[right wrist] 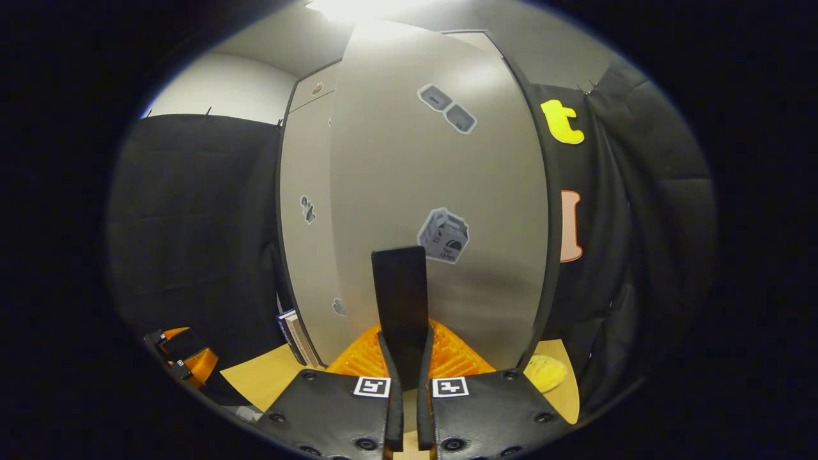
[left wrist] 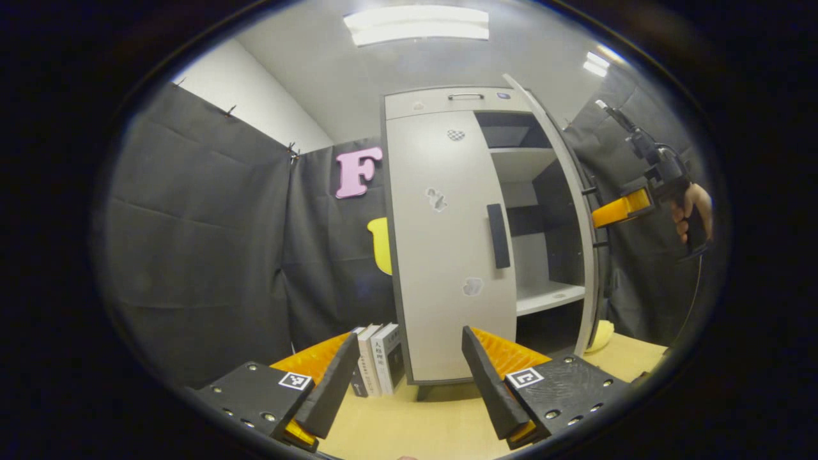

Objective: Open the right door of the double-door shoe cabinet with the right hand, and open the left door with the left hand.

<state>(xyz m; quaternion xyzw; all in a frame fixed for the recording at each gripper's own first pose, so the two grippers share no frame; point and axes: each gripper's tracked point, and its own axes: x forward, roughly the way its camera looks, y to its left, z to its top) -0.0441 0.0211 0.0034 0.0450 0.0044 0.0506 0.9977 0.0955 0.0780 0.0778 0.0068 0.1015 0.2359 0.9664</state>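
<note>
Ahead of spread left gripper [left wrist: 409,383]: left door [left wrist: 447,255] closed, upright handle [left wrist: 498,236] up-right of jaws. Right gripper [right wrist: 404,383] pinched right door handle [right wrist: 400,300].

Cabinet [left wrist: 447,255] light grey with dark grey edging, black handles [left wrist: 498,235]. Grippers [left wrist: 409,383] black with orange fingers, black-and-white square markers. Tabletop [left wrist: 409,421] light wood. Books [left wrist: 380,358] white-spined.

There was one cabinet [left wrist: 447,255] with two doors, three books [left wrist: 377,361], and two grippers.
</note>
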